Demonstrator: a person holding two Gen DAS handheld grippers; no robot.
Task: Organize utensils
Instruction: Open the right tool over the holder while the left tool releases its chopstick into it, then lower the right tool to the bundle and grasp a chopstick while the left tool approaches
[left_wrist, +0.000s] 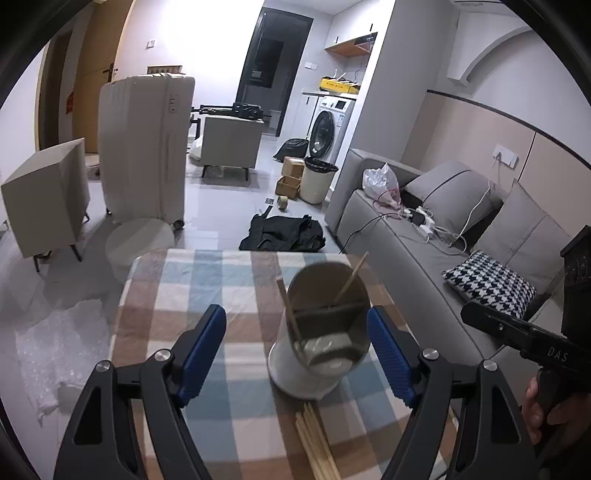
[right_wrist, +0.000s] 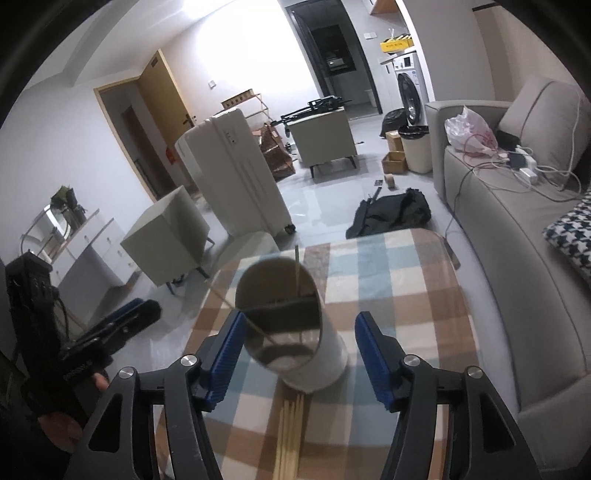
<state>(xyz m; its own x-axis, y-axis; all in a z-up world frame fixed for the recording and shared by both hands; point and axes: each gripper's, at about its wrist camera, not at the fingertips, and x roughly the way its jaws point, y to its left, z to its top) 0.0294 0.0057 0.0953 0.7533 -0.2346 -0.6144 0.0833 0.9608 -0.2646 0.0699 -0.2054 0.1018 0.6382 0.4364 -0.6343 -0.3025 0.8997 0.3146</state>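
Note:
A white cylindrical utensil holder (left_wrist: 314, 354) with a divider inside stands on the checkered tablecloth (left_wrist: 207, 280). Two wooden chopsticks (left_wrist: 291, 314) lean in it. A bundle of several chopsticks (left_wrist: 317, 446) lies on the cloth in front of it. My left gripper (left_wrist: 297, 350) is open and empty, hovering above the table, its fingers either side of the holder. In the right wrist view the holder (right_wrist: 295, 332) stands between the open, empty fingers of my right gripper (right_wrist: 297, 354), and the loose chopsticks (right_wrist: 290, 439) lie below it.
A grey sofa (left_wrist: 424, 236) with a houndstooth pillow (left_wrist: 491, 280) runs along the table's right side. A black bag (left_wrist: 284, 234) lies on the floor beyond the table. A white suitcase (left_wrist: 144, 147) and beige cabinets (left_wrist: 48, 195) stand at the left.

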